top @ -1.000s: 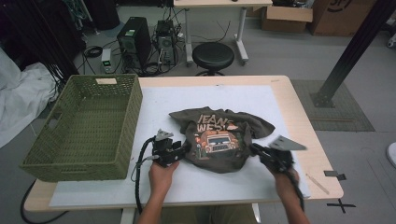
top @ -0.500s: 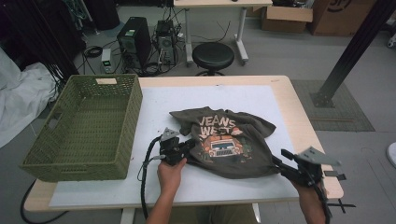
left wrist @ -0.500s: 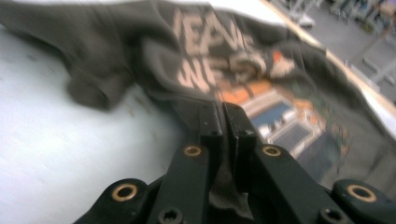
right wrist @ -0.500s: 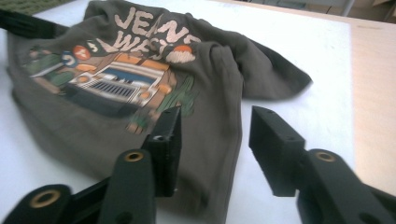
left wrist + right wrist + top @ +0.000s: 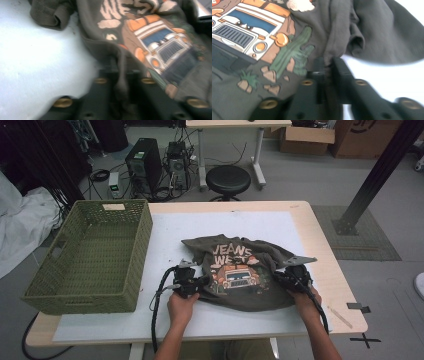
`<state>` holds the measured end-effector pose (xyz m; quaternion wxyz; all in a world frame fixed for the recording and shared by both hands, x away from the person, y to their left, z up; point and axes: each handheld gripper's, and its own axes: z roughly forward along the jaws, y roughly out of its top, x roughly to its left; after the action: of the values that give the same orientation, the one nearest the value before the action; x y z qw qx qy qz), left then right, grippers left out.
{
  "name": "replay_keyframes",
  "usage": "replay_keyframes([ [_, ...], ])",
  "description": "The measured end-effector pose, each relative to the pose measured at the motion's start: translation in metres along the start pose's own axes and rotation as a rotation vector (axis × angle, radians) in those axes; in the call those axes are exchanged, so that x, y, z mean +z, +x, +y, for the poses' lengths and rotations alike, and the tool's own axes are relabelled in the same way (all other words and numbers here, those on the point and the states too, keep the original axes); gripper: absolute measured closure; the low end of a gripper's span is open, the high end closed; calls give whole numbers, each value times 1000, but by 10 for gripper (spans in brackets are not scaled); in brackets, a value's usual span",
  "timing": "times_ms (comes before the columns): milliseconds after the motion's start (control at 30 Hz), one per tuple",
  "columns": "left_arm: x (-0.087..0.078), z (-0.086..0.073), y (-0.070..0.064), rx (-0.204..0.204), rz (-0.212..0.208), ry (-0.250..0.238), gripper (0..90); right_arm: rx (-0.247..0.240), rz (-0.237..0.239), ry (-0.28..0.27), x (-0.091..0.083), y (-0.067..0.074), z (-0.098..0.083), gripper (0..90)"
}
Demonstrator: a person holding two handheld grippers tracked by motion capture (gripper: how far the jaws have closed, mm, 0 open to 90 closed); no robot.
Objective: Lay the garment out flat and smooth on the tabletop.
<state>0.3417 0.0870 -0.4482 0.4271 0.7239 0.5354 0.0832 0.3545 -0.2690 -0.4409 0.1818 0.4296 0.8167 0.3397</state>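
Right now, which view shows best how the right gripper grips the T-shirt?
The right gripper view: the right gripper pinches a fold of T-shirt beside the cactus print. The high view shows it small at the shirt's edge; the left gripper view shows the truck print.

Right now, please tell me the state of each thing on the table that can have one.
T-shirt: crumpled, print up, pinched at both sides.
Basket: upright, empty, apart from the T-shirt.
Left gripper: shut on a fold of the T-shirt.
Right gripper: just closed, shut on a fold of the T-shirt.
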Motion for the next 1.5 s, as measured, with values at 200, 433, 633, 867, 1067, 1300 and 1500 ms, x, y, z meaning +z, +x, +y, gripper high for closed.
replay_keyframes([
  [200,-15,15,32,-76,97,-146,872,48,-46,-98,18,0,14,857],
  [433,-18,13,29,-29,94,-131,586,72,-141,-128,22,2,18,663],
  [633,-33,-3,26,-21,95,-71,563,124,-61,-179,-21,4,-7,589],
  [867,-25,-10,19,7,66,-19,827,60,98,-71,-27,32,-28,768],
  [1067,-48,-15,16,-30,-4,-90,847,-54,145,-103,-44,40,-42,866],
  [1300,-70,-35,8,-33,-115,-121,815,-177,176,-117,-69,47,-78,867],
  [1500,-80,-51,11,-24,69,-146,635,-34,118,-194,-94,37,-86,606],
])
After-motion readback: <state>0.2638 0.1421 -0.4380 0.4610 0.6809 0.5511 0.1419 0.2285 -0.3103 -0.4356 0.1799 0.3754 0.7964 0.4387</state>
